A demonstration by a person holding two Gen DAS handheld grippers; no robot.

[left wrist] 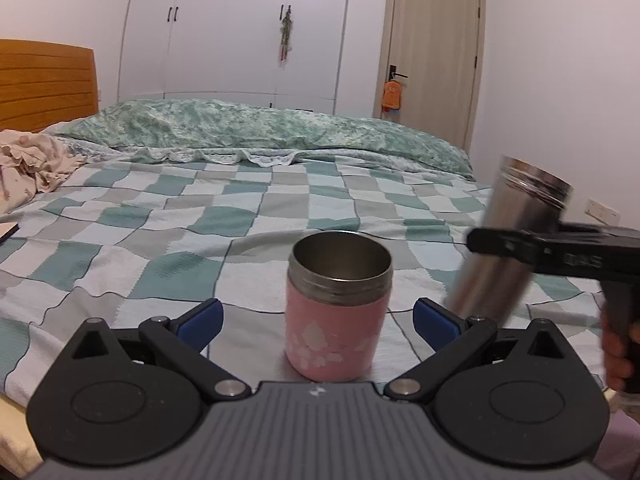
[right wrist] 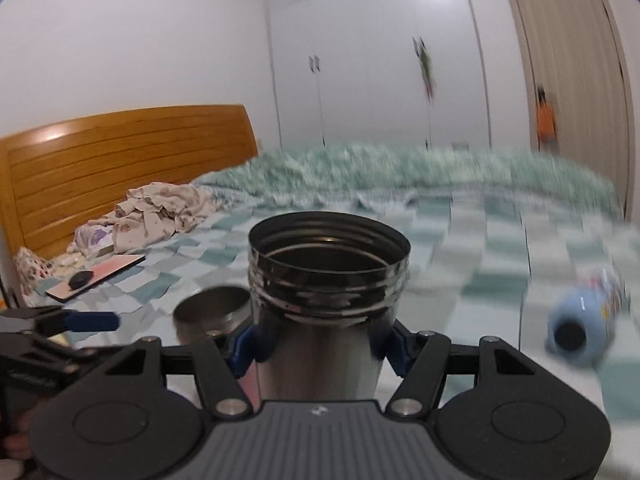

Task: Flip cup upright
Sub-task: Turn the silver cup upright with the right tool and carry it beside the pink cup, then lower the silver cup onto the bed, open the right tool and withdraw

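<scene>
A pink cup (left wrist: 335, 312) with a steel rim stands upright, mouth up, on the checked bedspread (left wrist: 160, 216). My left gripper (left wrist: 318, 318) is open, its blue pads either side of the cup and apart from it. My right gripper (right wrist: 318, 346) is shut on a tall steel cup (right wrist: 326, 300), mouth up and tilted, held above the bed. In the left wrist view the steel cup (left wrist: 508, 240) hangs to the right of the pink one, clamped by the right gripper (left wrist: 520, 246). The pink cup's rim (right wrist: 212, 312) shows left of the steel cup.
A light blue cup (right wrist: 584, 328) lies on its side on the bedspread (right wrist: 480, 248) at right. Crumpled cloth (right wrist: 160, 212), a flat book with a dark round thing (right wrist: 94, 276) and the wooden headboard (right wrist: 120, 168) are at left. A green quilt (left wrist: 260, 128) lies behind.
</scene>
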